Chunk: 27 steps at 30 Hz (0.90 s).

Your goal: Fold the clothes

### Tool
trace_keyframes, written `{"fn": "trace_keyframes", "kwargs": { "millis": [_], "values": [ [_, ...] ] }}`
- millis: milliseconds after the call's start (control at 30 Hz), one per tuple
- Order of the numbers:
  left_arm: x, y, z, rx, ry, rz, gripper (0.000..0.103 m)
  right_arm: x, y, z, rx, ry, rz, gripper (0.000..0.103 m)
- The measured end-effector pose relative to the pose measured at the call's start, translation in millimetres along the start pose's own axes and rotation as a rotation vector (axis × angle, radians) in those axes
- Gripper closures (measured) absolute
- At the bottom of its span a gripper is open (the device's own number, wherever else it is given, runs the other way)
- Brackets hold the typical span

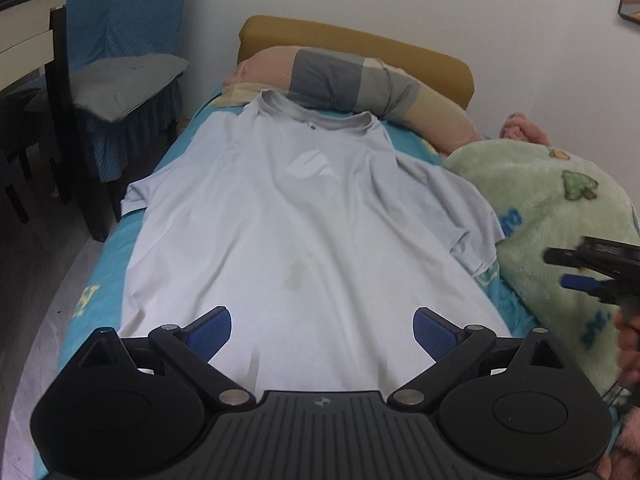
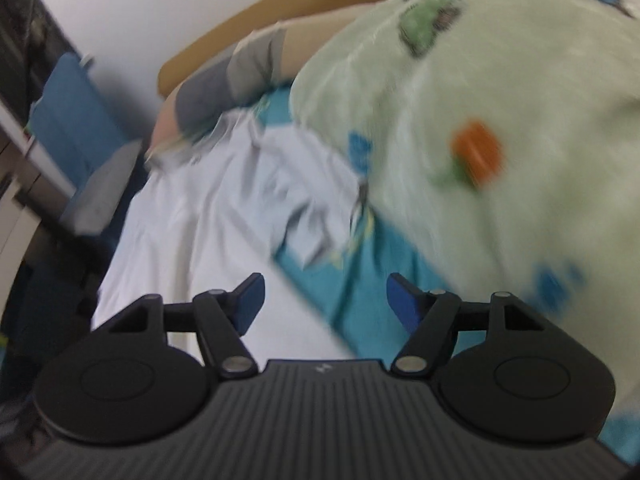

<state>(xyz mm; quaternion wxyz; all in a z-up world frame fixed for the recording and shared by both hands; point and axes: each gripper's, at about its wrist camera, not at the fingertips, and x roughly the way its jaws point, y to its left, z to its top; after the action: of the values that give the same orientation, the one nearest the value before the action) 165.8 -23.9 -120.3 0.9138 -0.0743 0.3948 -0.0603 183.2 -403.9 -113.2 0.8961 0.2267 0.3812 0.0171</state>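
pale t-shirt [image 1: 288,216] spread flat along the bed [image 1: 100,264], collar toward the headboard [image 1: 352,46]. left gripper [image 1: 322,330] above its hem, jaws spread, empty. right gripper [image 2: 324,300] over the shirt's right edge beside the green blanket [image 2: 500,100], jaws spread, empty.

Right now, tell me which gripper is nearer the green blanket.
Right. The right gripper hovers over the bed sheet just beside the green blanket; the left gripper hangs over the shirt's hem, farther off.
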Motion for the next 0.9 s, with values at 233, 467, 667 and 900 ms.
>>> {"fn": "trace_keyframes", "kwargs": {
  "millis": [233,467,667,900],
  "values": [
    [49.9,9.2,-3.7,-0.022,0.001,-0.035,0.005,122.5,-13.4,31.8,-0.018,-0.066,-0.048,0.037],
    [90.6,15.3,0.2,0.001,-0.003,-0.048,0.005,167.9,-2.8,28.2,-0.084,-0.098,0.085,0.091],
    [93.3,23.1,-0.4,-0.03,-0.003,-0.022,0.005,135.5,26.7,77.5,-0.193,-0.278,-0.002,0.095],
    [86.9,17.4,0.0,0.005,-0.035,-0.005,0.005,123.0,27.2,144.4,-0.238,-0.362,-0.151,0.095]
  ]
}}
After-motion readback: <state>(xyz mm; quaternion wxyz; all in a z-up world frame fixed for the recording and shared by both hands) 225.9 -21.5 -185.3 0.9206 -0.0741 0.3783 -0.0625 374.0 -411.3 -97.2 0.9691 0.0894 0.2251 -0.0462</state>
